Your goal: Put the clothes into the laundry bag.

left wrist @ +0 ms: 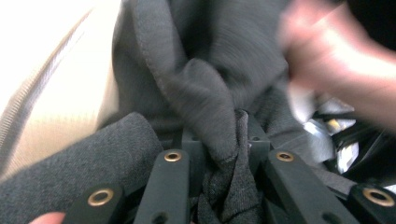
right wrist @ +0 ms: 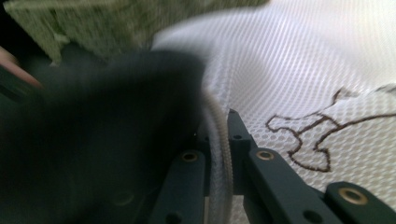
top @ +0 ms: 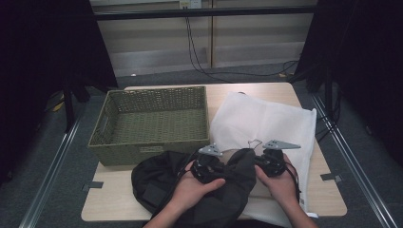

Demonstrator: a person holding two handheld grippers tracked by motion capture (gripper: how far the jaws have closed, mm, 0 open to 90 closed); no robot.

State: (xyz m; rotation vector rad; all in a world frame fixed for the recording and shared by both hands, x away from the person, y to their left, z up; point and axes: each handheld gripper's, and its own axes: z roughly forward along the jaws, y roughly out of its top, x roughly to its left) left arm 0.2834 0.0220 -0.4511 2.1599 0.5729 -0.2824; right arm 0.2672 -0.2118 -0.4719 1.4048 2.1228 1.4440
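A dark grey garment (top: 161, 183) lies bunched at the table's front, its top lifted between my two grippers. My left gripper (top: 209, 164) is shut on a fold of the garment (left wrist: 205, 84), which is pinched between the left gripper's (left wrist: 226, 140) jaws. My right gripper (top: 266, 161) is shut on the corded rim (right wrist: 219, 154) of a white mesh bag (top: 266, 118); the rim runs between the right gripper's (right wrist: 217, 126) jaws. The garment (right wrist: 102, 140) is pressed against the bag's (right wrist: 303, 60) opening. A brown drawstring (right wrist: 317, 135) lies on the mesh.
A woven olive basket (top: 157, 92) stands at the table's back left, its corner (right wrist: 116, 23) just beyond the garment. The other hand (left wrist: 336, 70) is blurred at the right of the left gripper view. Bare tabletop (top: 109, 204) lies at the front left.
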